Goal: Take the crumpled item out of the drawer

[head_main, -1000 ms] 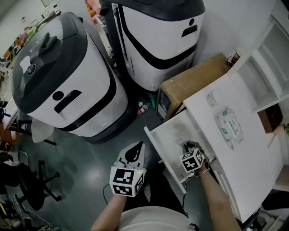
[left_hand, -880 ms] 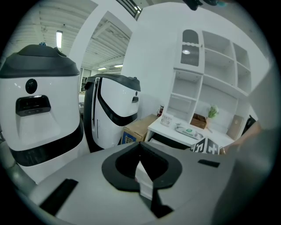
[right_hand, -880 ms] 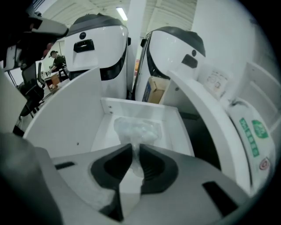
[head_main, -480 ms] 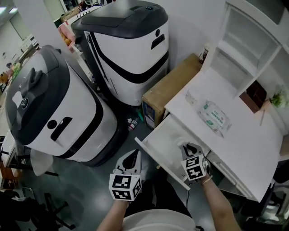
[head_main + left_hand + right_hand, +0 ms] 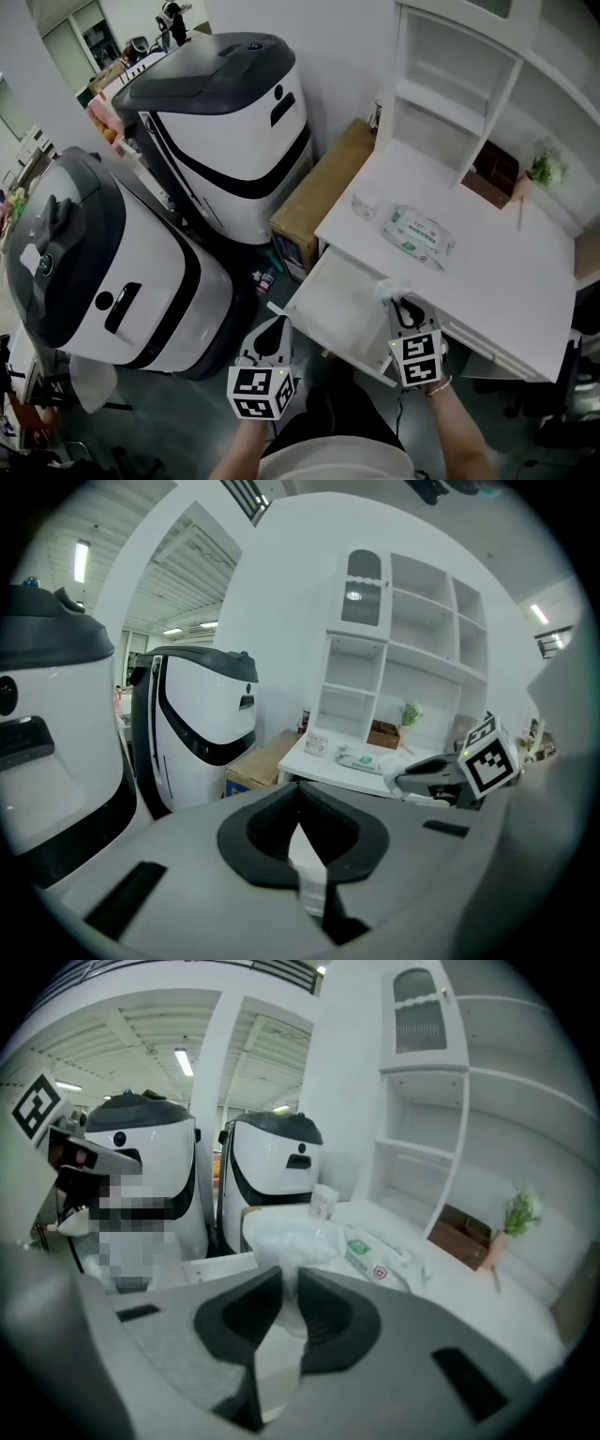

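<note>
We have the right gripper (image 5: 403,305) clamped on the crumpled item (image 5: 286,1237), a white wad lifted above the open drawer (image 5: 323,309) close to the desk (image 5: 506,281) edge. Left gripper (image 5: 278,326) hangs beside the drawer, jaws together, nothing between them.

The crumpled item (image 5: 291,1232) is seen as thin, crinkled, translucent white film. The tabletop (image 5: 506,281) is finished in smooth matt white; the cardboard box (image 5: 323,183) is matt brown, the machine shell (image 5: 244,131) glossy plastic.
</note>
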### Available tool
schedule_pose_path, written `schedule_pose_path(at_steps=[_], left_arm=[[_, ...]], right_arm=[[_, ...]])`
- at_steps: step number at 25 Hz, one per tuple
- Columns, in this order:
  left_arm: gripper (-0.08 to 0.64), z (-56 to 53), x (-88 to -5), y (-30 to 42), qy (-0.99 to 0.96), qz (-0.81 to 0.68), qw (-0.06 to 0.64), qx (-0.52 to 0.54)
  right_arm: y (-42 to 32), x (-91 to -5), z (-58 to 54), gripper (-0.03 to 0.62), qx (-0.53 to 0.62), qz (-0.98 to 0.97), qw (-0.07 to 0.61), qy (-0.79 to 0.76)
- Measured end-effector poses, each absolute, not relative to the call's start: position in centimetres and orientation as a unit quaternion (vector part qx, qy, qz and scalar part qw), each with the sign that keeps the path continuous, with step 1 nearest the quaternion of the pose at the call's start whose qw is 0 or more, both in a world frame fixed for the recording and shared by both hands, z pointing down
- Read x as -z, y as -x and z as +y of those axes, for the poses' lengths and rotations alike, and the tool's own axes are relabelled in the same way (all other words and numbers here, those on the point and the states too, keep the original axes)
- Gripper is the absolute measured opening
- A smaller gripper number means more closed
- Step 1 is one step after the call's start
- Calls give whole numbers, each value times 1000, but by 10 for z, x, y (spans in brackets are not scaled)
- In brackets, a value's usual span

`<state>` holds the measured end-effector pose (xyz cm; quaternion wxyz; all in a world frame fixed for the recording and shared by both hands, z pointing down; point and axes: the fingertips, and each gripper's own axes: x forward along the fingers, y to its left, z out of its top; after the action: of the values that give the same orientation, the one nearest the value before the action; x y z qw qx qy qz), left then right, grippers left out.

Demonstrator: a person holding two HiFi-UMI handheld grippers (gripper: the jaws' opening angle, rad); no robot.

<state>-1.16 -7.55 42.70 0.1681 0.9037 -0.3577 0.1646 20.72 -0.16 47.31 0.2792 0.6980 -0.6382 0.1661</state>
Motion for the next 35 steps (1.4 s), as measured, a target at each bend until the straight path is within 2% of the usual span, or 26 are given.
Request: schedule_pose_path(at_steps=[7, 17, 35], left_arm=[[-9, -75, -416, 1, -916, -336, 150, -161], [-9, -72, -406, -3, -924, -323, 132, -156], [-9, -54, -391, -11, -935, -303, 113, -147]], right_arm=[[-209, -433, 19, 57, -166, -616, 199, -744], [-195, -401, 46, 55, -175, -606, 133, -764], [-183, -367, 79, 46, -151, -601, 71, -782]])
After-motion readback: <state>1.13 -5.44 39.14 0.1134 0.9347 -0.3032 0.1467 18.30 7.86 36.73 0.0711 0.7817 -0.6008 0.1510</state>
